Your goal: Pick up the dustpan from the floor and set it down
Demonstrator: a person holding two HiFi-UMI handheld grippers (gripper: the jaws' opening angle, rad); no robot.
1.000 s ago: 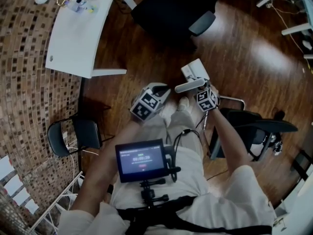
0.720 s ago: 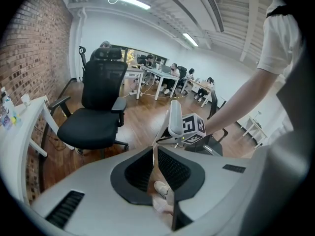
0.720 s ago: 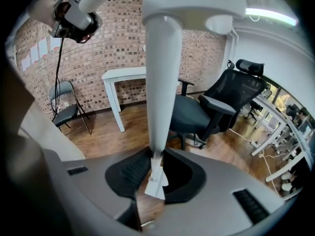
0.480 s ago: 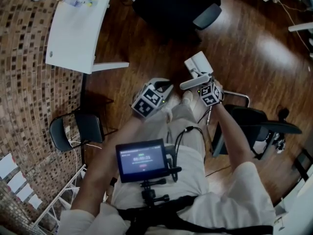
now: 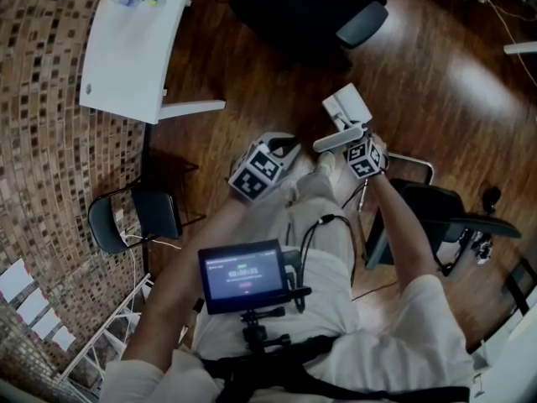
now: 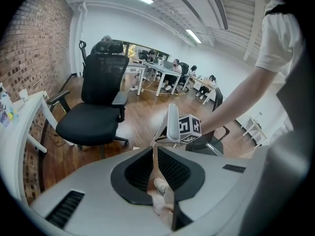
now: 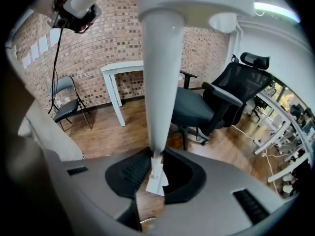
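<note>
Two grippers over a wooden floor point(image 5: 436, 82): right gripper point(image 7: 156, 170) fingers clamp the raised white dustpan point(image 5: 346, 107) by its handle; left gripper point(image 6: 156, 154) fingers sit together, empty.

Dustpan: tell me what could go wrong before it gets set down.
1. The right gripper pinches only the thin end of the dustpan handle. The long body sticks far past the jaws, so it may swing or slip out.
2. In the head view it hangs close to the person's shoe and near a black chair, so it could land on either.
</note>
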